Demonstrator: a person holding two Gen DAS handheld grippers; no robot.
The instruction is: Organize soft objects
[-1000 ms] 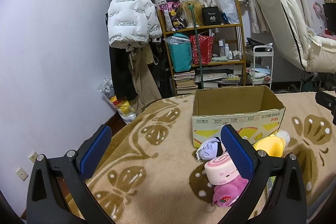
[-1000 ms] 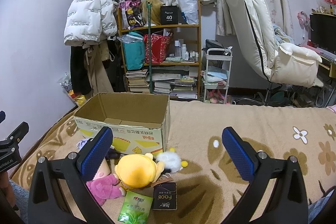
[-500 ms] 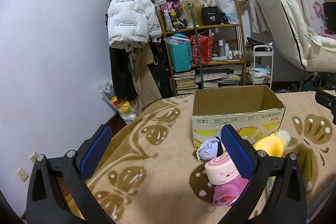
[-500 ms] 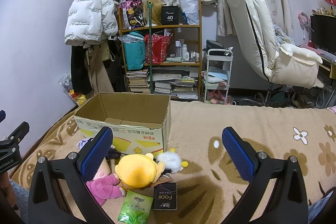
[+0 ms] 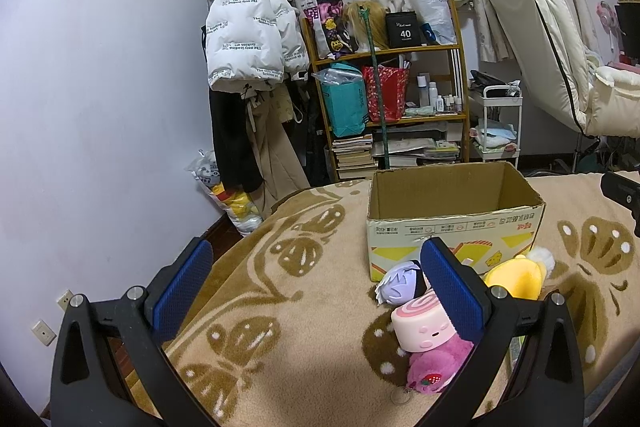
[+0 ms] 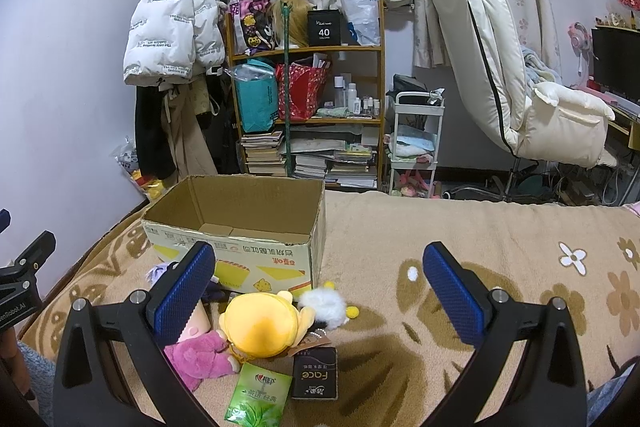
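Note:
An open empty cardboard box (image 5: 456, 223) (image 6: 240, 227) stands on a beige patterned blanket (image 5: 280, 327). In front of it lie soft toys: a yellow plush (image 6: 260, 327) (image 5: 516, 275), a white pompom plush (image 6: 324, 307), a pink plush (image 6: 200, 359) (image 5: 436, 367), a pink swirl-roll plush (image 5: 420, 323) and a purple plush (image 5: 398, 283). My left gripper (image 5: 316, 287) is open and empty, left of the toys. My right gripper (image 6: 320, 287) is open and empty, above the toys' right side.
A green tea packet (image 6: 258, 399) and a black "Face" packet (image 6: 314, 373) lie by the yellow plush. Behind the bed stand a cluttered shelf (image 6: 308, 107), a white cart (image 6: 416, 143), a hanging white jacket (image 5: 248, 27) and a cream recliner (image 6: 508, 67).

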